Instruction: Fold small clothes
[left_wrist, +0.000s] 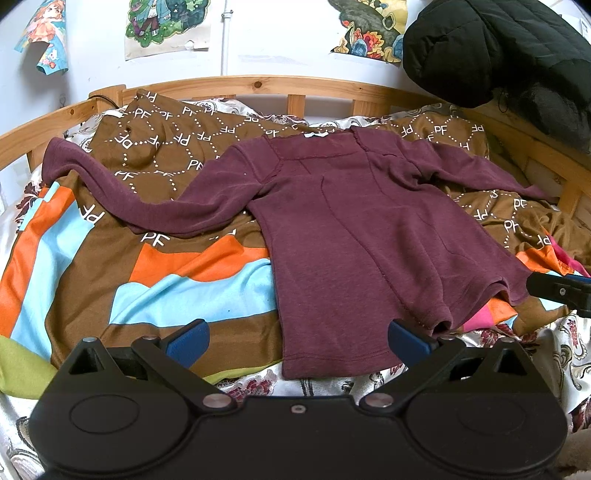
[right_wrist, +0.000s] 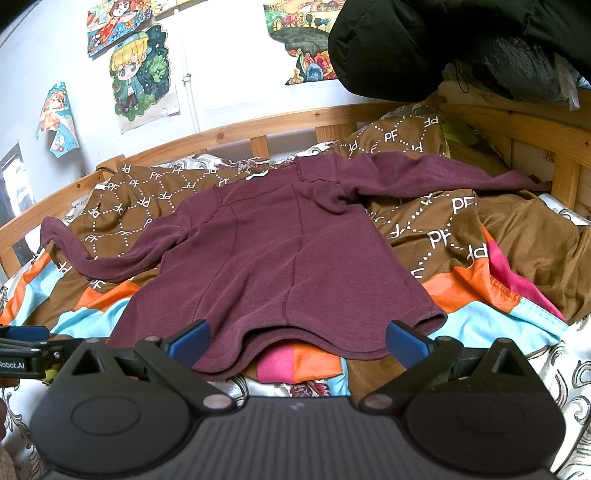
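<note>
Maroon long-sleeved knit top (left_wrist: 332, 229) lies flat, spread on a brown-orange-blue patterned quilt (left_wrist: 155, 280) on the wooden-railed bed (left_wrist: 258, 83). Collar at 12 o'clock, hem at 6, so the long axis runs straight away from both cameras. One sleeve trails to 9 o'clock, the other to 2–3 o'clock.

Left tongs (left_wrist: 297, 338) apart, nothing between the blue pads, hovering over the hem's 7 o'clock corner. Right tongs (right_wrist: 297, 339) apart too, empty, just short of the wavy, slightly lifted hem, toward its 5 o'clock side.

Both sit at the hem end, about equally near; the top lies at 12 from each. Folding likely not begun: sleeves still out. The left tongs are the natural pick for the 9 o'clock sleeve.

Black puffy jacket (right_wrist: 424, 44) piled at 1 o'clock, cartoon drawings (right_wrist: 142, 77) on the wall.
</note>
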